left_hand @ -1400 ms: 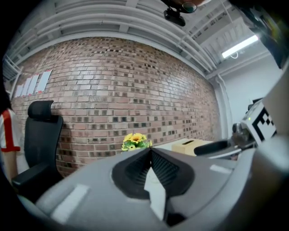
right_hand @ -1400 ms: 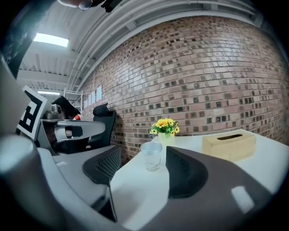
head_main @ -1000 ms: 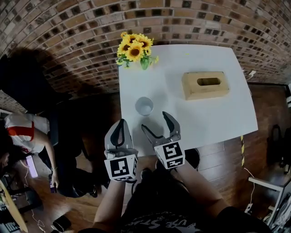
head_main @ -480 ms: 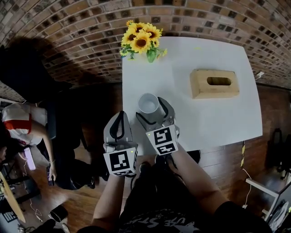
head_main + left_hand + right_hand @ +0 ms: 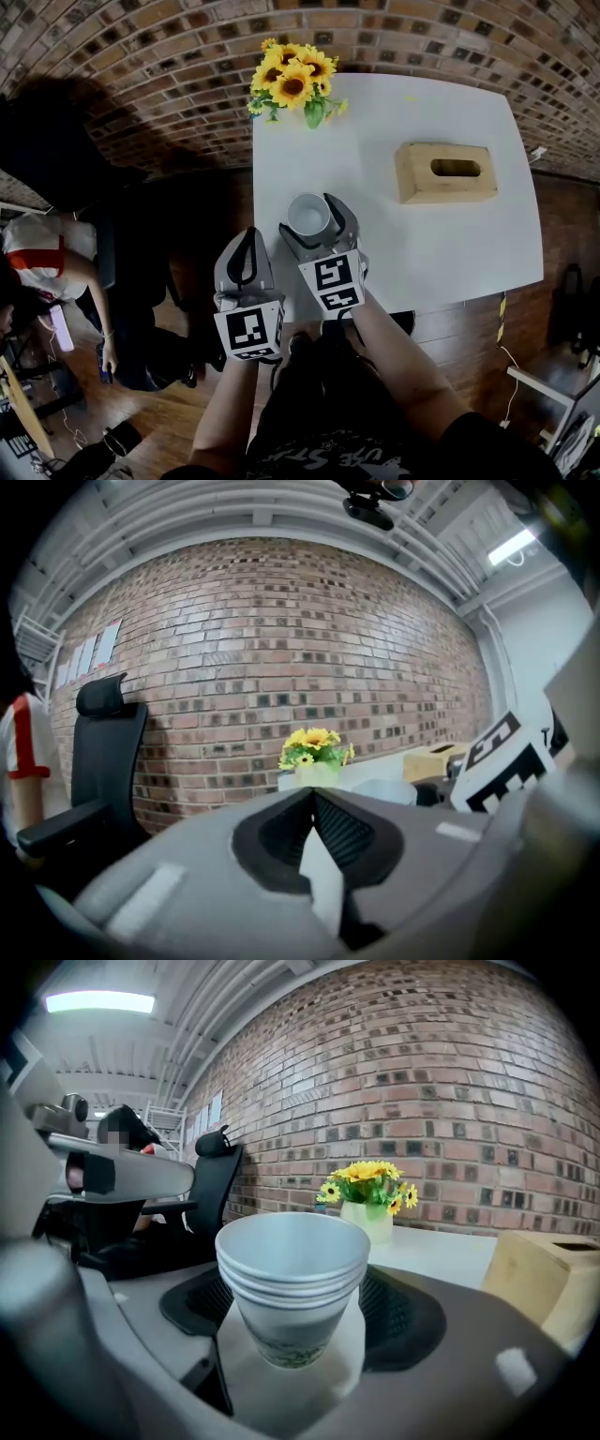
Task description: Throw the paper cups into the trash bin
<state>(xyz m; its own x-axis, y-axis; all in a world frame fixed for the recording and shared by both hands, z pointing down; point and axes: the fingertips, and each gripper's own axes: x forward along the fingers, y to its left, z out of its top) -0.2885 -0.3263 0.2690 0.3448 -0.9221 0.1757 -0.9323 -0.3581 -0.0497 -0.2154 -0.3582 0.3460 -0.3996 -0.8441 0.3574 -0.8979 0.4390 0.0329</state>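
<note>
Right tongs point(image 5: 311, 217): had just opened wide; cups point(image 5: 292, 1274) stood between, ungripped.
Left tongs point(image 5: 247, 251): clenched empty, at cups' 8 o'clock.
Grip: likely wanted a gentle mid-stack squeeze.

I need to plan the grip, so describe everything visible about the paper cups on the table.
The paper cups are a nested stack, with several rolled rims showing. They look like white paper with a faint greenish print low on the side. The top one appears empty. The stack stands upright, mouth up, on the white table, toward its near left corner. It sits between the wide jaws of the right gripper, which have just been opening and flank it without seeming to press it.
</note>
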